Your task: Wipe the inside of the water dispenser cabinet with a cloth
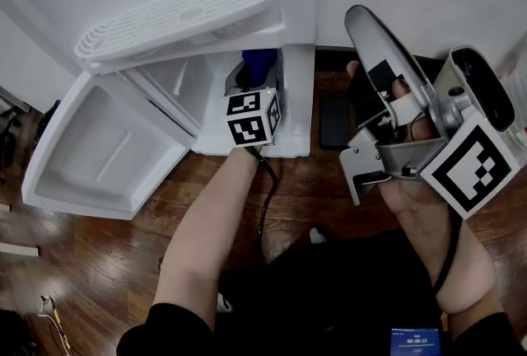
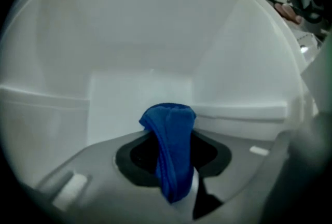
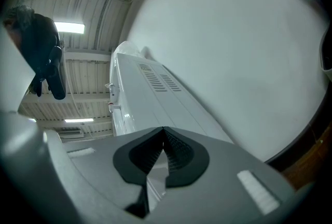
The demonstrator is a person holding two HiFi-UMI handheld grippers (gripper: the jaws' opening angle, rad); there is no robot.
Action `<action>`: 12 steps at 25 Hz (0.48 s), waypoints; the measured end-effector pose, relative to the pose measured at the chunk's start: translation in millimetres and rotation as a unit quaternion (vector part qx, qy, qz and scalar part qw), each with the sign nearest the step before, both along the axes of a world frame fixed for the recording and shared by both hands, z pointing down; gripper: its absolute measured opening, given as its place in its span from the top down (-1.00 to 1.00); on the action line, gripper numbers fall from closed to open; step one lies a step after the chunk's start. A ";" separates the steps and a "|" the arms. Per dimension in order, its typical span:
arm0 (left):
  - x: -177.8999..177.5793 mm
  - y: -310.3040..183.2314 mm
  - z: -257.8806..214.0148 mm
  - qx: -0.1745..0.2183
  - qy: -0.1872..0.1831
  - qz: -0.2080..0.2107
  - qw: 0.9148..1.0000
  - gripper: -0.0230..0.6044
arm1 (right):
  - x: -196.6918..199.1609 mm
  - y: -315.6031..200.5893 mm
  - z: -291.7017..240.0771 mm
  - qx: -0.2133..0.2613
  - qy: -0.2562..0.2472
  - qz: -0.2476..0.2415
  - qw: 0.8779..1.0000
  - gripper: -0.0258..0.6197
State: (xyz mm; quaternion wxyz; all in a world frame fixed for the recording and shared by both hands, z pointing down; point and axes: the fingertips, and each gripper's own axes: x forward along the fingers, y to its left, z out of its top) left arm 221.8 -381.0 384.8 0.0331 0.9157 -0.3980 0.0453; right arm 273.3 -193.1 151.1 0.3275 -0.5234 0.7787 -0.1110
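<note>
A white water dispenser (image 1: 181,8) stands on the wooden floor with its lower cabinet (image 1: 177,82) open and the door (image 1: 99,148) swung out to the left. My left gripper (image 1: 257,66) reaches into the cabinet mouth, shut on a blue cloth (image 1: 258,63). In the left gripper view the blue cloth (image 2: 173,148) hangs bunched between the jaws of the left gripper (image 2: 174,163), with the white cabinet walls (image 2: 155,52) close ahead. My right gripper (image 1: 362,21) is held up at the right, away from the cabinet. Its jaws (image 3: 163,158) are shut and empty, pointing up along the dispenser's side (image 3: 155,93).
A dark mat or panel (image 1: 333,119) lies on the floor right of the dispenser base. Cables run from both grippers. A white wall (image 3: 233,52) rises beside the dispenser. Small objects lie on the floor at the bottom left (image 1: 49,313).
</note>
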 end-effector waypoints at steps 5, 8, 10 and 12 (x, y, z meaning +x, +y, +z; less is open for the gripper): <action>16.1 13.0 2.9 -0.029 0.010 0.069 0.997 0.48 | 1.4 -1.2 3.9 -0.008 -0.009 -0.001 1.000 0.91; -1.3 0.9 3.7 -0.029 -0.025 0.046 0.998 0.47 | -0.2 -2.1 4.8 -0.009 -0.013 -0.005 1.000 0.91; -30.1 -20.7 -1.0 -0.022 -0.041 -0.021 0.999 0.47 | -2.4 -2.7 5.1 -0.009 -0.016 -0.009 1.000 0.91; -61.7 -39.5 -3.5 -0.008 -0.060 -0.091 0.994 0.46 | -3.7 -2.6 6.2 -0.011 -0.019 -0.012 1.000 0.91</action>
